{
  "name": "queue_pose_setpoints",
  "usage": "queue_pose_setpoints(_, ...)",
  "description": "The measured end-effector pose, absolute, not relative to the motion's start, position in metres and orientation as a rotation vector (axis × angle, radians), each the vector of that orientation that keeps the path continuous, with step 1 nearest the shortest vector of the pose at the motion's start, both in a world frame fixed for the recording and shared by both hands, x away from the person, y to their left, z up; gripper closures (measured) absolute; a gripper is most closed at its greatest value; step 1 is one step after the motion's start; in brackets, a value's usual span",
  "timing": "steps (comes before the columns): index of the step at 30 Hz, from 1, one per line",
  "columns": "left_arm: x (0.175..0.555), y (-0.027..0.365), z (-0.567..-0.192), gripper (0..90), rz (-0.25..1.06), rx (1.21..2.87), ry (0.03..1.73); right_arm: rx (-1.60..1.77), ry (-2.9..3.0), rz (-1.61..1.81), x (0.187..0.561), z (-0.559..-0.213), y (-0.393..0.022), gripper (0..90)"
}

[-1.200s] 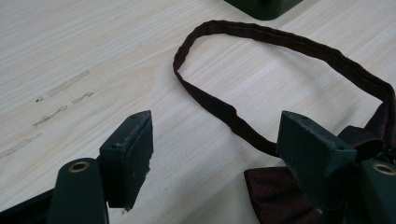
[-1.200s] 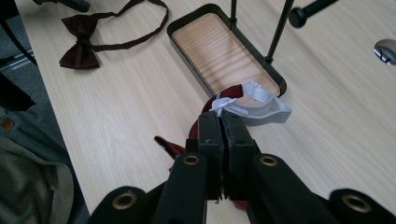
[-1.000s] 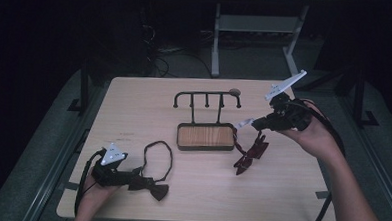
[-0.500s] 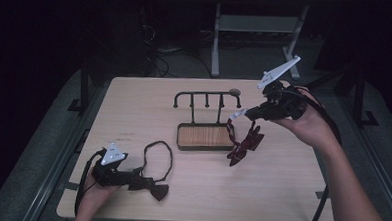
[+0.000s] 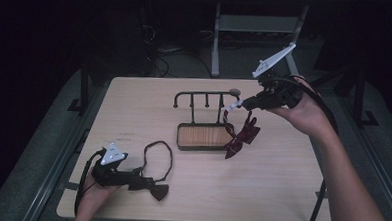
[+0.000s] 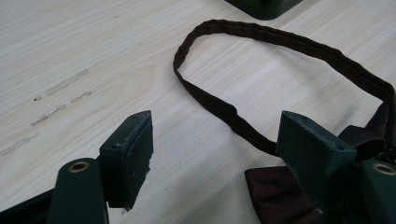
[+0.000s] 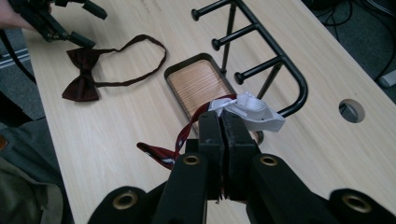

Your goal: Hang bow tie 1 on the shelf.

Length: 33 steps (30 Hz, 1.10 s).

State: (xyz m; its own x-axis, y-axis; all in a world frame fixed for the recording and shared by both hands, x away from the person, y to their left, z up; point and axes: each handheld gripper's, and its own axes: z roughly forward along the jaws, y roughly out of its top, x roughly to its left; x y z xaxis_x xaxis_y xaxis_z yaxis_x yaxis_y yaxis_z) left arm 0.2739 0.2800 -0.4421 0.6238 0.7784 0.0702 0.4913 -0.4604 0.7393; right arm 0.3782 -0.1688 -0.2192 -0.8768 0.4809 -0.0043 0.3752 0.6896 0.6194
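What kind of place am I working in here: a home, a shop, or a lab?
Probably a lab or recording workspace: a bare wooden table in a dark room, loose cables on the floor behind it, and a metal equipment frame beyond.

- Left gripper point(image 6: 212, 158): matte black blocky jaws, brass-coloured rivets at their bases, grey three-cornered plate on top, black cable trailing.
- Right gripper point(image 7: 223, 123): same black jaws, brass rivets, grey plate, black cable.
- Forearms bare, no sleeves.
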Motion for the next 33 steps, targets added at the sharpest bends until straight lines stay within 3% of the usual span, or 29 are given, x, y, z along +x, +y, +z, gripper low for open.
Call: queue_pose_setpoints(33, 0.274, 0.279, -0.443, 27.6, 0.522, 2.151, 0.987, 0.998, 2.719, 0.87, 0.435, -0.257, -0.191, 87.5)
